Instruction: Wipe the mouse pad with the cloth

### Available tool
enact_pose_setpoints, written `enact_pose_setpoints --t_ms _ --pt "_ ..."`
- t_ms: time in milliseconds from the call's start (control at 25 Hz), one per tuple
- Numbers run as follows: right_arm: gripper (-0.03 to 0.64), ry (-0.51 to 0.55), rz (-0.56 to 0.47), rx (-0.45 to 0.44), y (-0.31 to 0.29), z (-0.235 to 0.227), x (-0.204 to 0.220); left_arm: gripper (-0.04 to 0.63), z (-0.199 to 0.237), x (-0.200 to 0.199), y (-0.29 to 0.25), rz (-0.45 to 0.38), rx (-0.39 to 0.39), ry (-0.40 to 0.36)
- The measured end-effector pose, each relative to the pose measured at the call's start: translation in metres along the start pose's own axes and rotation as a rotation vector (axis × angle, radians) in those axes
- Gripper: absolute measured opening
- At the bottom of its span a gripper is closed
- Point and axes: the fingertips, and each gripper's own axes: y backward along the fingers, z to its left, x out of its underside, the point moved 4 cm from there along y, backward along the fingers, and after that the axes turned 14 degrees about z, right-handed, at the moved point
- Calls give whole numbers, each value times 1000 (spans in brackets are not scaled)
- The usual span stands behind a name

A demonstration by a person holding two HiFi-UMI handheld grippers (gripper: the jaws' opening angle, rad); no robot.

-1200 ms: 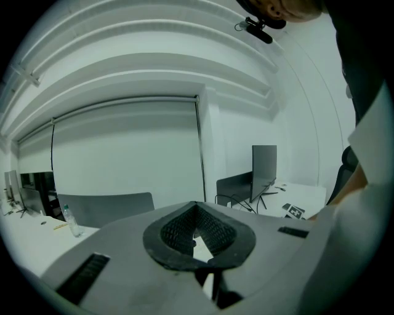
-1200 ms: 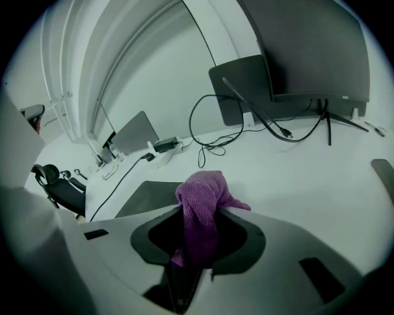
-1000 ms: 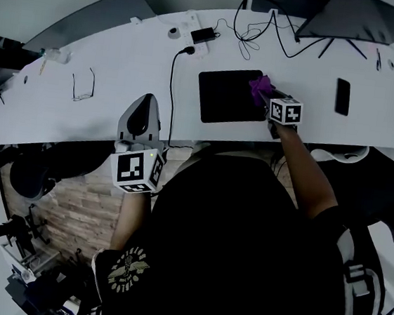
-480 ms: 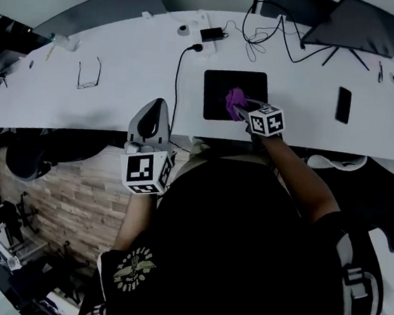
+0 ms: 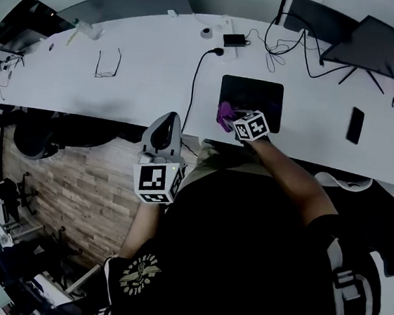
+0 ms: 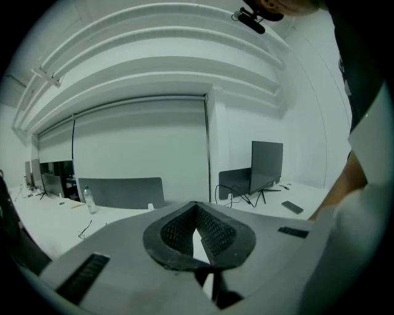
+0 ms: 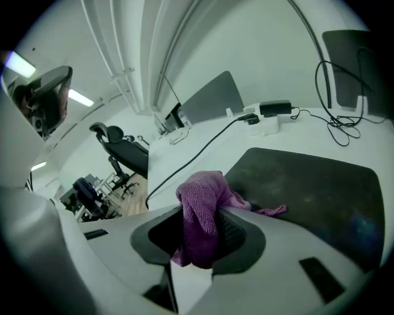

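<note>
The right gripper (image 5: 233, 116), fingers clamped on the cloth (image 5: 224, 113), is at the lower-left corner of the mouse pad (image 5: 259, 95), upper centre of frame, so wiping appears mid-course; the left gripper (image 5: 166, 120), fingers closed and empty, waits.

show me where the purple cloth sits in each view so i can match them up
Head view: the cloth is just right of centre in the upper half, held by the right tool at the mouse pad's near left corner.
Left gripper view: not in it.
Right gripper view: centre, clamped between the jaws.
Shared landmark: the black mouse pad, right of the cloth in both of those views.
</note>
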Motion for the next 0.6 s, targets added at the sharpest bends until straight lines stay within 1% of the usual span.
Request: enact_pose_setpoints --t_ms 120,200,400,600 --pt "118 20 18 31 -3 -3 4 2 -4 13 2 16 4 9" --pt "118 12 17 44 0 -5 7 2 -7 17 3 19 6 9" --pt "118 -31 12 68 14 -16 22 2 -17 13 0 17 32 -3" --pt "118 -96 -9 89 35 -33 43 2 -30 -1 -6 3 61 -20"
